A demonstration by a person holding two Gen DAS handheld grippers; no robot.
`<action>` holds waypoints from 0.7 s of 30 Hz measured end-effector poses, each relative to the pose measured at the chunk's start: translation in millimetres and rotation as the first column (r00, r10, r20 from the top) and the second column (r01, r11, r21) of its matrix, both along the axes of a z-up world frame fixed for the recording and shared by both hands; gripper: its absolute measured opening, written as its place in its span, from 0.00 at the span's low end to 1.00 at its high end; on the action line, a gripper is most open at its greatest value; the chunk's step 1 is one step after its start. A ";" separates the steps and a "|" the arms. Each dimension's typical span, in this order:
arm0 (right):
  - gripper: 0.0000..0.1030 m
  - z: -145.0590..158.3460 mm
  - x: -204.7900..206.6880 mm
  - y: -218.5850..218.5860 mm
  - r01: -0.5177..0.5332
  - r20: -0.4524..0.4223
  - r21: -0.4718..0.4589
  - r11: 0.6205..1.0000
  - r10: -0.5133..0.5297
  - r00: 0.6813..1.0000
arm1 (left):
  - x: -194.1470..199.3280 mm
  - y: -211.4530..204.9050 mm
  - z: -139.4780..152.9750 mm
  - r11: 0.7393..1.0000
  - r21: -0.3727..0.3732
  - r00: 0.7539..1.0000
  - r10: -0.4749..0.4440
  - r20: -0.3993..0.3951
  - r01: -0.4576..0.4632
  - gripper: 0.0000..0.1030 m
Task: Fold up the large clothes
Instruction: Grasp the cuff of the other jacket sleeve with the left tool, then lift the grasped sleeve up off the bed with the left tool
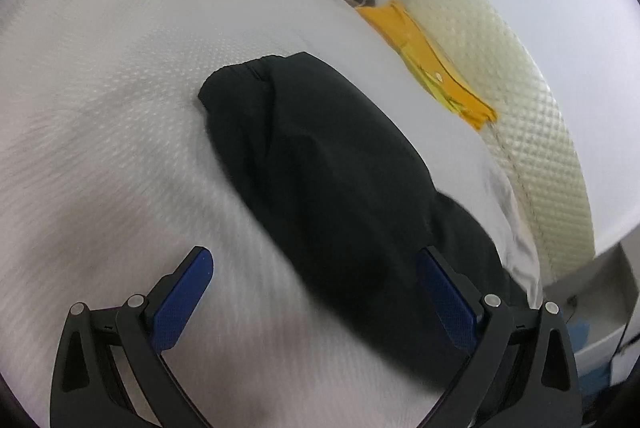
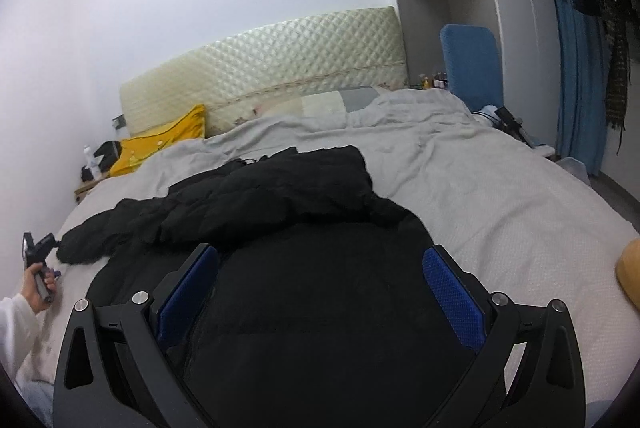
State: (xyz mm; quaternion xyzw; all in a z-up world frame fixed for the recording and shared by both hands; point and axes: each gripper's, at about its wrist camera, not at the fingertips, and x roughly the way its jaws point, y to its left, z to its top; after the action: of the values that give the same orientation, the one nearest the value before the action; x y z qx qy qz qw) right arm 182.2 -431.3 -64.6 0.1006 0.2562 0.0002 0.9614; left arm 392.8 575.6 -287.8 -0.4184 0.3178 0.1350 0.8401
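Note:
A large black padded coat (image 2: 288,228) lies spread on the bed, one sleeve stretched out to the left. My right gripper (image 2: 320,260) hovers open just above the coat's near part, with nothing between its blue pads (image 2: 452,296). In the left wrist view the black sleeve (image 1: 320,163) runs diagonally across the white cover. My left gripper (image 1: 316,264) is open over its near end, the right pad (image 1: 444,300) above the fabric, the left pad over the bare cover. In the right wrist view a hand (image 2: 38,284) holds the left gripper by the sleeve's cuff.
The bed has a textured white cover (image 1: 100,107) and a quilted cream headboard (image 2: 280,59). A yellow pillow (image 2: 160,143) lies at the head. A nightstand with a bottle (image 2: 90,157) stands at the left, a blue chair (image 2: 472,63) and a wardrobe at the right.

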 end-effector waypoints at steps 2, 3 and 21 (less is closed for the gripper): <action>1.00 -1.0 6.2 0.1 0.016 -0.013 0.001 1.000 -0.016 1.000 | 13.8 10.9 -9.5 0.999 -0.026 1.000 0.024 0.014 -0.024 0.98; 1.00 -2.0 8.9 1.1 0.022 -0.020 -0.005 1.000 -0.023 1.000 | 20.6 17.8 -15.0 0.998 -0.041 0.998 0.052 0.018 -0.051 0.98; 1.00 -19.3 31.0 12.7 -0.023 -0.123 -0.018 1.000 0.020 0.992 | 55.9 25.5 -0.9 0.996 -0.027 0.995 0.086 0.045 -0.084 0.20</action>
State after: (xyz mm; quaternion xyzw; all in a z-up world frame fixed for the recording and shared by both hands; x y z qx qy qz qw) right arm 213.2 -418.5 -84.0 0.0884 0.3158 0.0020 0.9447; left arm 448.7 601.0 -288.7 -0.4450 0.2820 0.1570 0.8353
